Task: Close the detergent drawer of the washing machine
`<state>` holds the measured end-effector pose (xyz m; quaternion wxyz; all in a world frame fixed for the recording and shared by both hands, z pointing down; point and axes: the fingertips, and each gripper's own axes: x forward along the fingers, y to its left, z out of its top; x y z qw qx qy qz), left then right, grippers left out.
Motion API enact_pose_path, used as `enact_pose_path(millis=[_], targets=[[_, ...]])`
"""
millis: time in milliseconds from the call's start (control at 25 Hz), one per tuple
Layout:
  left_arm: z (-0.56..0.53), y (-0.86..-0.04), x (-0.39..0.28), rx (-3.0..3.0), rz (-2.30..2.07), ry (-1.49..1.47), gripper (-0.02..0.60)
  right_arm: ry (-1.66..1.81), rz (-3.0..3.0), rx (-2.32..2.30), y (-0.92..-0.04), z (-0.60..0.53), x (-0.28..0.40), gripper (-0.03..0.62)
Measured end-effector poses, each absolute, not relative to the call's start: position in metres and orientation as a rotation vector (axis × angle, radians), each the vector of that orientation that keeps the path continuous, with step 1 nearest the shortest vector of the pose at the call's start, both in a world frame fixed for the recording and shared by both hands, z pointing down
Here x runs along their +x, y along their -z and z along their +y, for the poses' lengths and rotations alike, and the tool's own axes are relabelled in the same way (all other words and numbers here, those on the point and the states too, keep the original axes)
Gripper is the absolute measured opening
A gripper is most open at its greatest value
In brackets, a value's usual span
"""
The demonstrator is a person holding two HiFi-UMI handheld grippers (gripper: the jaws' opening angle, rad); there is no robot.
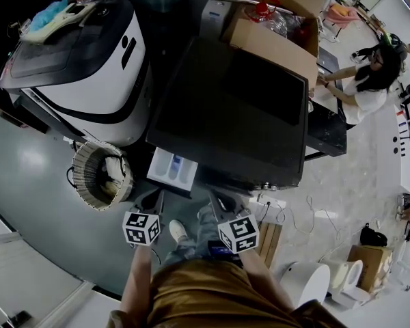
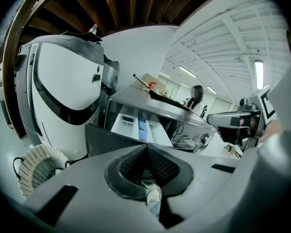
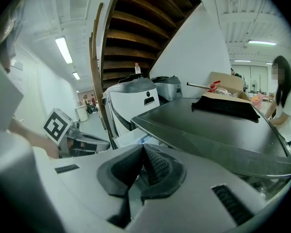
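The drawer (image 1: 172, 169) stands pulled out of the washer (image 1: 232, 115), its white tray and blue compartment open to view. It lies ahead of the left gripper (image 2: 146, 152) and a little above its tips. From the right gripper (image 3: 141, 152) it lies ahead and off to the left, and only a pale corner of it shows past the jaws. Both grippers hang short of it, touching nothing. Each has its jaws brought together at the tips with nothing between them, and they sit side by side and apart, the left one the nearer to the drawer. A basket (image 1: 101, 176) stands on the floor to the left of the left gripper, clear of the drawer's path. The drawer looks like light, stiff moulded plastic running on short slides, so it should move at a modest push and needs no grasp. The closed jaws will serve as a blunt pusher. The best place to press is probably the middle of the dark front panel (image 2: 106, 137), square-on, because a push near one end could rack the tray in its guides and jam it. The panel looks smooth, so tips set at an angle might skate off. A steady push held until the front sits flush seems wiser than a jab, since the last part of the travel may stiffen.
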<state>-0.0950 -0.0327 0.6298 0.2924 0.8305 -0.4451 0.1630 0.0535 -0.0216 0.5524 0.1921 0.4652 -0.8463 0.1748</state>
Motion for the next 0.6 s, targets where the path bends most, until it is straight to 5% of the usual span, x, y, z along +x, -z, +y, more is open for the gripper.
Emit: enact_pose_path(millis=[600], targets=[[-0.055, -0.630, -0.088, 2.205, -1.199, -0.416, 0.025, -0.525, -2.346, 1.315, -0.563, -0.032, 0.070, 0.012]])
